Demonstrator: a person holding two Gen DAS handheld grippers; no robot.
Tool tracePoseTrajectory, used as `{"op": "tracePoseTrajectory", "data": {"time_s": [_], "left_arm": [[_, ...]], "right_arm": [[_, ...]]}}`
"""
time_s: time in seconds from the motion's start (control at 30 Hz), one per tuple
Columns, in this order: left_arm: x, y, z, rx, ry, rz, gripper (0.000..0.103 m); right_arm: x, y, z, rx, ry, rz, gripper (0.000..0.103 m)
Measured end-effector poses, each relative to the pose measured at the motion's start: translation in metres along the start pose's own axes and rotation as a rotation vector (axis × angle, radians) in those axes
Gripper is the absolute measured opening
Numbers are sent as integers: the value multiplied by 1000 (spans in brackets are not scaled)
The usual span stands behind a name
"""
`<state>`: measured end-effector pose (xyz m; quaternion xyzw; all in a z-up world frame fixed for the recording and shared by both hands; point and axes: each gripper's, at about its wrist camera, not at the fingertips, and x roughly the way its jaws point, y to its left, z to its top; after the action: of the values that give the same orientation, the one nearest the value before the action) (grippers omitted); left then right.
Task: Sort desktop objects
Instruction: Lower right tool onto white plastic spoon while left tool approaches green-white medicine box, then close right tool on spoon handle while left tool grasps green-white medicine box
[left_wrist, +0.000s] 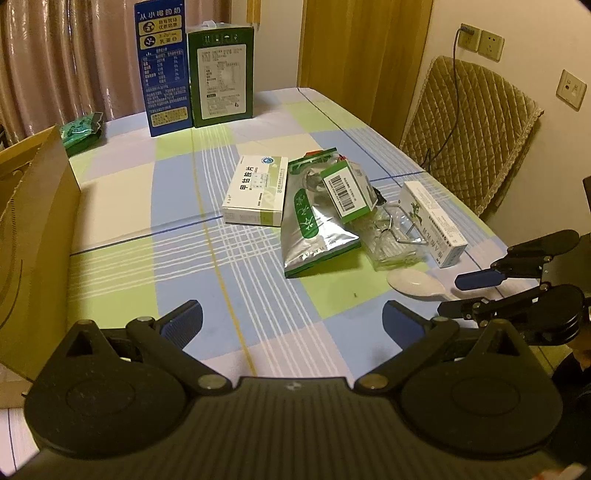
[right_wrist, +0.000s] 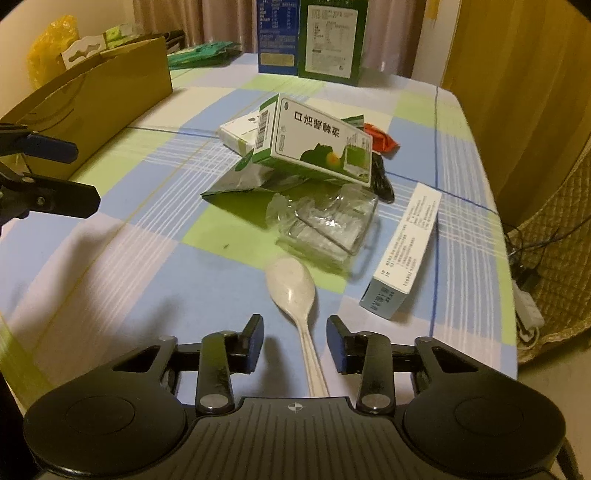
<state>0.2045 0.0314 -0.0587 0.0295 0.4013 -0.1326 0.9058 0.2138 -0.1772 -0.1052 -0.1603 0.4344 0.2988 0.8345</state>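
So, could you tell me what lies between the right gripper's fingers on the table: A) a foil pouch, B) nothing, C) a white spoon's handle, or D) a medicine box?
C: in the right wrist view the white spoon runs its handle between the right gripper, untouched by either finger.

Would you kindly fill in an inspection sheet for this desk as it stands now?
Surface: checked tablecloth, lit dimly.
Job's things: white spoon; medicine boxes, one white, one green-and-white atop a foil pouch; long white box; clear plastic packaging.
Clutter: two tall cartons upright at the far edge; green packet; cardboard box.
Grippers: left tool open, empty; right tool straddling the spoon handle, pads not touching.
Cables: black cord by the pile; wall plug lead.
Surroundings: curtains, padded chair.
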Motion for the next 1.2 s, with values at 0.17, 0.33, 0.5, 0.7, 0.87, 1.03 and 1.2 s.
{"op": "tracePoseTrajectory", "data": {"time_s": [0.17,0.33,0.5,0.7,0.87,1.03,1.2], "left_arm": [[6,3,-3,-8,12,-4,102],[9,6,-5,-15,16,-11,102],[10,8,-5,-23,16,-11,102],[9,9,-1,-15,10,-11,102],[10,7,4,2,5,-16,102],[14,-3,17,35,-12,-36,102],[25,-13,35,70,-31,-59,102]], "right_arm": [[6,-1,2,-18,11,0,27],[12,0,3,-42,25,-3,22],[17,3,2,-58,38,-8,10],[13,0,2,-4,18,-18,3],[-3,-3,4,45,-27,-14,3],[-28,-7,10,106,-89,3,3],[-45,-14,19,149,-148,-18,3]]}}
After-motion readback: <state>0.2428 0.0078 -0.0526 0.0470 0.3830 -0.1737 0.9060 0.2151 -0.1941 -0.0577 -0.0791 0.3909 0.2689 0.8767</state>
